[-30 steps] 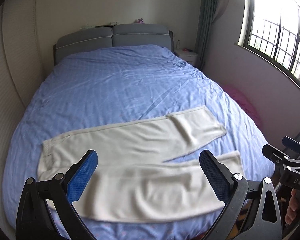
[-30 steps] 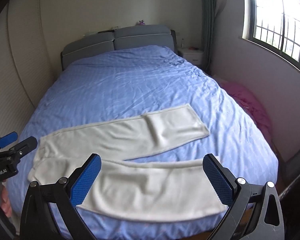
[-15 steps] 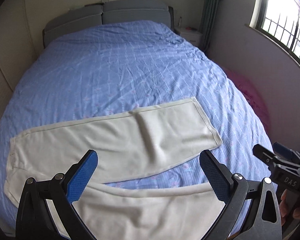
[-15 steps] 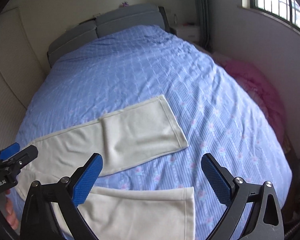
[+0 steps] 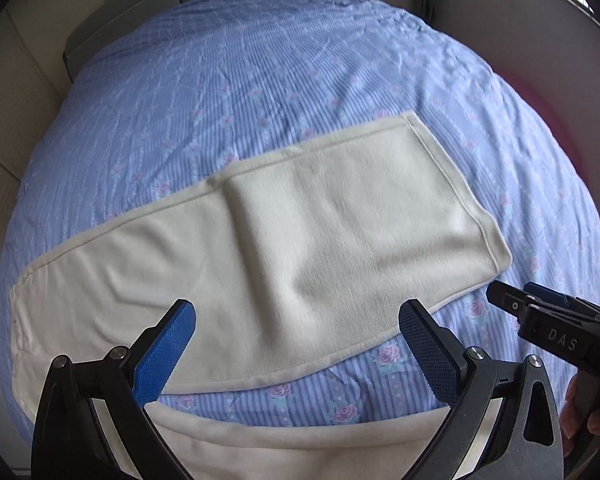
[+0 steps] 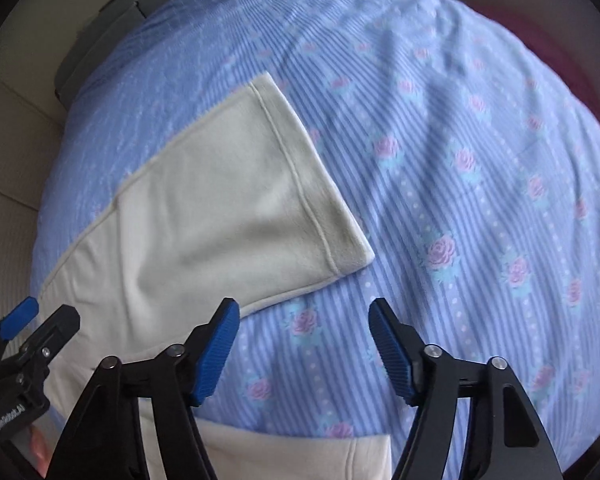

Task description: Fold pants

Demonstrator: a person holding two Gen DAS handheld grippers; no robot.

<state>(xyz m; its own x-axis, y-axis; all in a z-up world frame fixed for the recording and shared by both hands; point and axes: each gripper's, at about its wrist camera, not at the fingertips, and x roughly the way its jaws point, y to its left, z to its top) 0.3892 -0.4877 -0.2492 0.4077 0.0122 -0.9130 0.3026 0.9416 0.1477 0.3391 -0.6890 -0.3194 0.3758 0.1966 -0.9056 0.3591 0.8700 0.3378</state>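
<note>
Cream pants (image 5: 320, 248) lie under 2 steeply down-tilted grippers: left gripper (image 5: 296, 344) jaws released, right gripper (image 6: 304, 344) jaws closing, empty.

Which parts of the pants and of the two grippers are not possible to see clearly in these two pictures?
- Near leg of the pants: left wrist view, cut by the bottom edge and covered by the left gripper.
- Its hem: right wrist view, partly cut by the bottom edge, behind the right gripper, whose jaws are closing on nothing.
- Waistband: neither view shows it clearly.
- Hand: left wrist view, mostly hidden behind the right gripper's body.
</note>
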